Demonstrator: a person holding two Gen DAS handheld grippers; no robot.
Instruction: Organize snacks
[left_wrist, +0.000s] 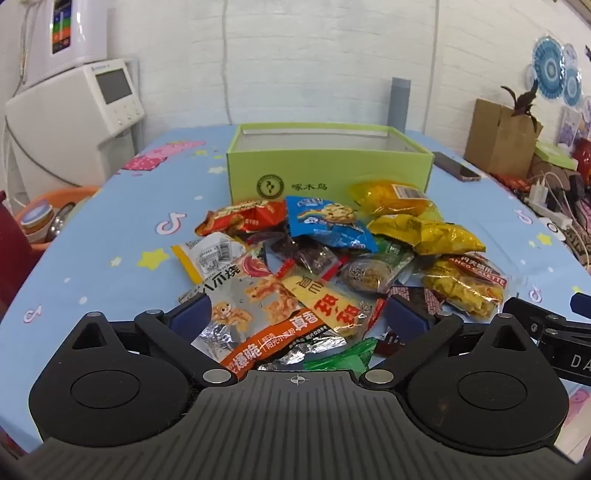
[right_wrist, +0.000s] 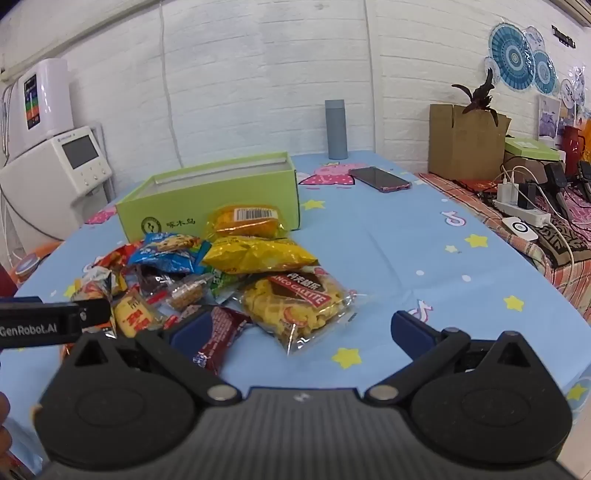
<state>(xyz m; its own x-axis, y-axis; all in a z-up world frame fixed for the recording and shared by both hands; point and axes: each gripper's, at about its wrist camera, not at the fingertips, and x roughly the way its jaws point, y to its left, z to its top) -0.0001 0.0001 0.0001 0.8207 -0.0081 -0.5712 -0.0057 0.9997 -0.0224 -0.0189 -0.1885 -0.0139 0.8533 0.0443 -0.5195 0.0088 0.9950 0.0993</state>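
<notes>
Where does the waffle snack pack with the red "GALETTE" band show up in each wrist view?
Left wrist: the waffle pack lies at the right edge of the snack pile, just beyond the right fingertip of the left gripper.
Right wrist: the waffle pack lies near the centre, ahead of the open right gripper, at the pile's right end.
Shared landmark: the green box behind the pile.

Sitting on table: one green box, one phone, one grey bottle, roughly a dozen snack packets piling together.
</notes>
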